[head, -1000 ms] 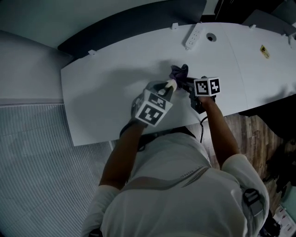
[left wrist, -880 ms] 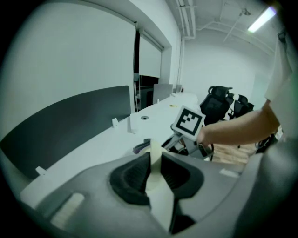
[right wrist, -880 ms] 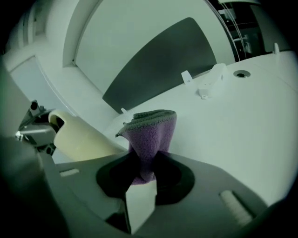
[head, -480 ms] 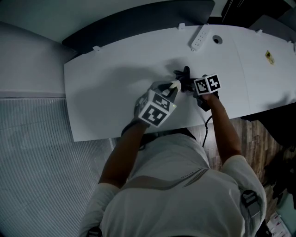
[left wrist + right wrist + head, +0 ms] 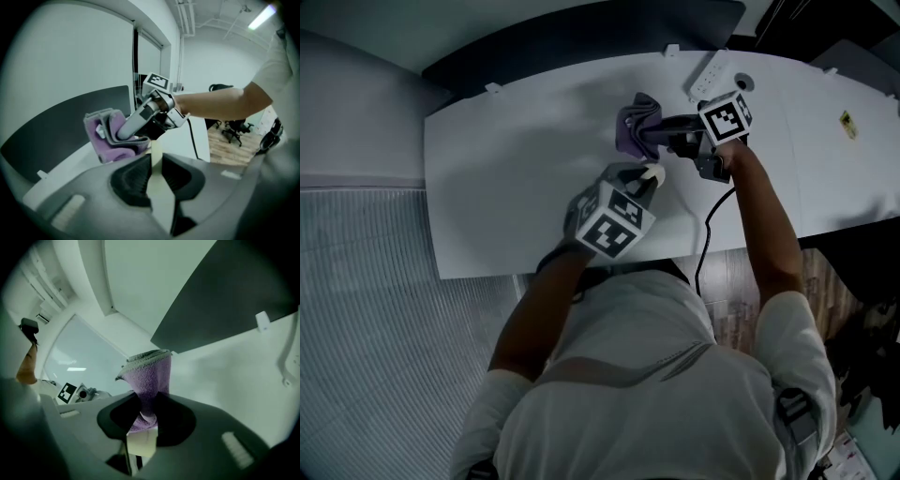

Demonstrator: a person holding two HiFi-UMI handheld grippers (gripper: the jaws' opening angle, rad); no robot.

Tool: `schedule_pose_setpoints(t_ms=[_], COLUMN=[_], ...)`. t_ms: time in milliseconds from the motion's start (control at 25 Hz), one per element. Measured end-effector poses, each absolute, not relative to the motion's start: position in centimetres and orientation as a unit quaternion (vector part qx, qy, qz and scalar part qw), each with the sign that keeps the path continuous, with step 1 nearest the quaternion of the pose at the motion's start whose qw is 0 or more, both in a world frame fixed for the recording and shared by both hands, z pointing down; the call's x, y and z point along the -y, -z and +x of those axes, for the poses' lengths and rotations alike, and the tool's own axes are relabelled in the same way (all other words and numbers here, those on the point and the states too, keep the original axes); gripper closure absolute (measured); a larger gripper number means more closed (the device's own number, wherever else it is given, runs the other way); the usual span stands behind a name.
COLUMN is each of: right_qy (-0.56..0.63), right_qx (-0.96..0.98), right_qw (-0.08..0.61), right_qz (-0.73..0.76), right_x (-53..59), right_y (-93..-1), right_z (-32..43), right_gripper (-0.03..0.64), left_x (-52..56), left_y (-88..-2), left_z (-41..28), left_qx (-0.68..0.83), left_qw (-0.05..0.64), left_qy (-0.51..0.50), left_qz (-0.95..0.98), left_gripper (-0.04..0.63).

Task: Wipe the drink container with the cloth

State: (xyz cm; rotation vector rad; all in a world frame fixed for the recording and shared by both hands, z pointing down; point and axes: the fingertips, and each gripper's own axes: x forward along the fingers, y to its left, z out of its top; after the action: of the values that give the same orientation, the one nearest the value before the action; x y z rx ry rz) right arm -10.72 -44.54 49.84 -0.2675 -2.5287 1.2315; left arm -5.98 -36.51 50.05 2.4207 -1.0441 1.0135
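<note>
My left gripper (image 5: pixel 649 178) is shut on the drink container (image 5: pixel 156 180), a thin cream-coloured thing seen edge-on between the pads. Only its pale tip (image 5: pixel 653 173) shows in the head view, above the white table (image 5: pixel 516 187). My right gripper (image 5: pixel 654 131) is shut on a folded purple cloth (image 5: pixel 634 127) and holds it beyond the container's tip, apart from it. In the left gripper view the cloth (image 5: pixel 108 137) hangs just past the container, with the right gripper (image 5: pixel 136 123) behind it. The cloth (image 5: pixel 149 376) fills the jaws in the right gripper view.
A white power strip (image 5: pixel 706 77) and a round cable hole (image 5: pixel 742 82) lie at the table's far right. A dark panel (image 5: pixel 581 37) runs along the back edge. A black cable (image 5: pixel 706 234) hangs from the right gripper. Office chairs (image 5: pixel 234 131) stand on the wood floor.
The right gripper has carried the cloth away from the container's tip, farther across the table toward the back edge. The left gripper has held its place with the container.
</note>
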Motion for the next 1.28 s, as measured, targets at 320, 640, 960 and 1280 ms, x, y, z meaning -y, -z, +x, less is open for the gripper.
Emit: schedule_pose_setpoints(t_ms=[320,640,960,1280], right_qy=[-0.437,-0.449,-0.412,-0.387], right_qx=[0.852,0.831,0.821,0.833], right_qw=[0.188,0.261,0.377,0.394], right_qz=[-0.217,-0.200,-0.120,-0.037], right_x=[42.1,42.1,42.6,43.6], right_y=[-49.5,-55.6,-62.6,-63.9], right_z=[-13.1,-13.0,-12.5,-11.0], right_gripper=[0.520,0.522,0.522,0.522], left_x=[36.6,36.6,36.6,36.4], left_y=[-50.1,-50.3,-50.5,-50.2], left_z=[-5.8,-6.0,-6.3,-6.1], left_qx=[0.365,0.362,0.365,0.348], left_qw=[0.162,0.166,0.166,0.145], left_qy=[-0.351,-0.341,-0.331,-0.325], left_qz=[0.847,0.852,0.854,0.868], left_gripper=[0.529,0.528,0.526,0.525])
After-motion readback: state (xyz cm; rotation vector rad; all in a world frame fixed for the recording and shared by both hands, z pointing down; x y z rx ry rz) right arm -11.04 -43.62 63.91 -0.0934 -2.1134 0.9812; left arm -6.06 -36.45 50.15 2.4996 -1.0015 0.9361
